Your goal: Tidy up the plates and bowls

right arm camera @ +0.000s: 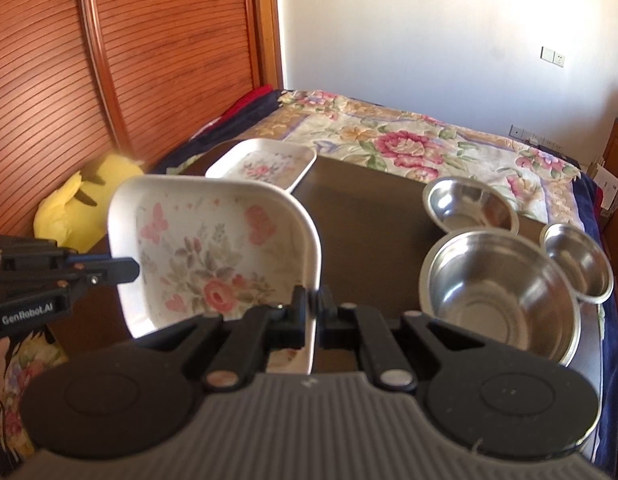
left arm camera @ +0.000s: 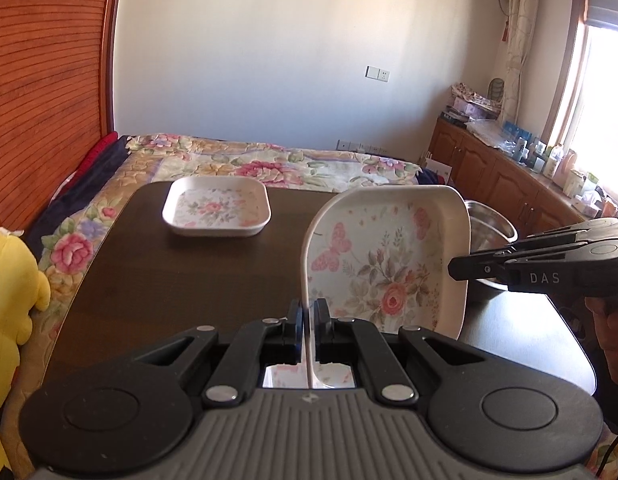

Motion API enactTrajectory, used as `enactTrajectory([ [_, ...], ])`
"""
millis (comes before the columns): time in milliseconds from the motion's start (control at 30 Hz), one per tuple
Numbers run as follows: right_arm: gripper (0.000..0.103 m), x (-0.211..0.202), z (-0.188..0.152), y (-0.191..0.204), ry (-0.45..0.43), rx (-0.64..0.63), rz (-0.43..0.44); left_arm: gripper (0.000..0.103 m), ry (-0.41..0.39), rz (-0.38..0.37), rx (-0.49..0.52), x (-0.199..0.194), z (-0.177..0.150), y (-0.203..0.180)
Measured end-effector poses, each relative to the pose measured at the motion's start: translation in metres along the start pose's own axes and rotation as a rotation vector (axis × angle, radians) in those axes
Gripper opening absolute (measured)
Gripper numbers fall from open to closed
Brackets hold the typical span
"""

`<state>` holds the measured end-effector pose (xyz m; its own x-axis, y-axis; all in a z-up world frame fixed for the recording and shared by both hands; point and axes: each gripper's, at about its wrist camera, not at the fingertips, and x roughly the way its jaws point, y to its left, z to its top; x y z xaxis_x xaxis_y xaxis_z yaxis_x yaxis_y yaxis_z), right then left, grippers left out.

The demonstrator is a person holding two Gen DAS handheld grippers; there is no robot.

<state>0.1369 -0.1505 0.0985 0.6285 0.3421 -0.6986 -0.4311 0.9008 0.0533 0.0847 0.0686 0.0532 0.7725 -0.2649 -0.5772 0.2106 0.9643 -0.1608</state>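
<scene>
Both tongs, left and right, are clamped on opposite rims of the floral plate, held tilted above the dark surface. Level it, then lower it squarely into the far plate, clear of the steel bowls.

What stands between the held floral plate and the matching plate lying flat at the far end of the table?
Nothing visible: bare dark table separates the held plate from the far plate; the steel bowls sit off to the right.
</scene>
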Motion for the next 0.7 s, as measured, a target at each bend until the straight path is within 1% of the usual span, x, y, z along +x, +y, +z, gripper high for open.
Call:
enactTrajectory([
  [267, 0.007, 0.002, -0.013, 0.008, 0.022, -0.003, 0.017, 0.006, 0.035, -0.003, -0.007, 0.003, -0.01, 0.006],
  [400, 0.007, 0.002, -0.016, 0.01, 0.032, -0.004, 0.026, 0.006, 0.054, -0.002, -0.018, 0.009, -0.009, 0.009],
  [700, 0.007, 0.01, -0.022, 0.012, 0.061, -0.003, 0.037, 0.006, 0.069, 0.006, -0.018, 0.018, -0.011, 0.013],
])
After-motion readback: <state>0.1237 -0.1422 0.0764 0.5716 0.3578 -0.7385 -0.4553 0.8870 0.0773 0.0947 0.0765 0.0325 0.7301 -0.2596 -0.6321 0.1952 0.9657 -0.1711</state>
